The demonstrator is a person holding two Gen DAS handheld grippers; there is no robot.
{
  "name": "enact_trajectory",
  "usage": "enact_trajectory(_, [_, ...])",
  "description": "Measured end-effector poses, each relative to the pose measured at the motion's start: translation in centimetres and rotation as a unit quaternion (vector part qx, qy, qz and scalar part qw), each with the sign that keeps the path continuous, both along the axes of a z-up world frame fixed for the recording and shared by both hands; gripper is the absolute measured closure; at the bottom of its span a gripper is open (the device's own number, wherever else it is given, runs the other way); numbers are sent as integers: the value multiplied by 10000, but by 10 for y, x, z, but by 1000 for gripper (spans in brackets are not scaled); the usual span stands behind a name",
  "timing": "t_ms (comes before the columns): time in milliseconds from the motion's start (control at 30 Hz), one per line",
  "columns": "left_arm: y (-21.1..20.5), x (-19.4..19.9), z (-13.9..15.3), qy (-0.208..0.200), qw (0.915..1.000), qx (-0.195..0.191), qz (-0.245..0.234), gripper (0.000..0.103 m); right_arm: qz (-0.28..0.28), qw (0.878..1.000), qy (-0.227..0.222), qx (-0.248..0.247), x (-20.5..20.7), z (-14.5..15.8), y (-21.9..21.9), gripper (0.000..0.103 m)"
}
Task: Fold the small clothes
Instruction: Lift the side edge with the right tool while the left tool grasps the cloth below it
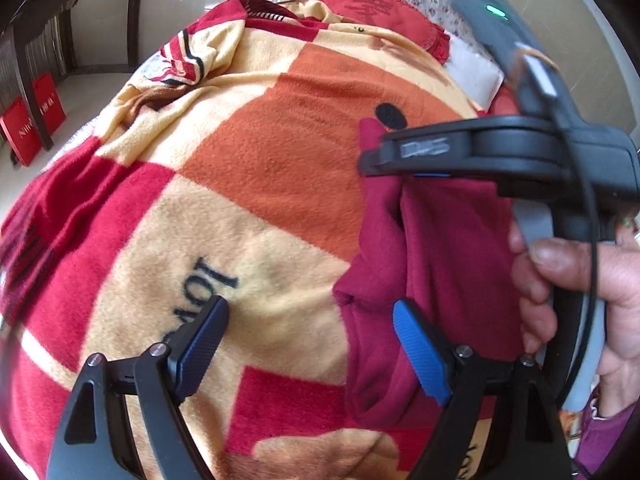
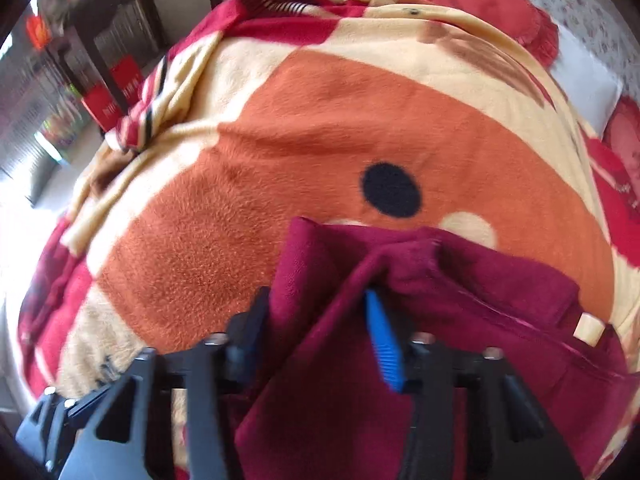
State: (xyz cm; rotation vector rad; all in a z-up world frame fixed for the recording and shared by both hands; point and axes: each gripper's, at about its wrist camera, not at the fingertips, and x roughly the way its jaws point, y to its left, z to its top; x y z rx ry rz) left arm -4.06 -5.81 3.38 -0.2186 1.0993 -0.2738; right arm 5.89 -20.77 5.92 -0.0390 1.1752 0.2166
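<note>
Two grippers work over your patterned blanket [image 1: 248, 168]. Your left gripper [image 1: 310, 340] hangs released, fingers wide, above the blanket, one pad over the garment's edge. At three o'clock, your right gripper [image 2: 320, 320] is clenched on a raised fold of the maroon garment [image 2: 460, 292], lying on the blanket.

Left tongs [image 1: 310, 322] gape wide, pointing down; right tongs [image 2: 316, 300] pinch cloth
</note>
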Motion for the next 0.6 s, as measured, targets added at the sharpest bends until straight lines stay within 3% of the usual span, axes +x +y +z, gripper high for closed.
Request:
enact_trajectory(33, [0,0,1,-4,10000,-67,-5,14,-63,9996,20,290,-1,4,-11,95])
enact_trajectory(167, [-8,-3,7,-95,9992,-331,-195,14,-215,9942,-53,1050,-9,17,-41,103])
enact_trajectory(467, [-22,-9,23,-273,9907,-1015,-864,12,-271,9894,-216,1409,-20,34,-72,103])
enact_trajectory(533, [-19,-10,25,-310,9877,-1217,-928,4,-275,9888,-197,1453,-19,32,-72,103])
enact_trajectory(600, [-16,-10,26,-292,9847,-1437,-945,3,-265,9879,-161,1520,-20,31,-72,103])
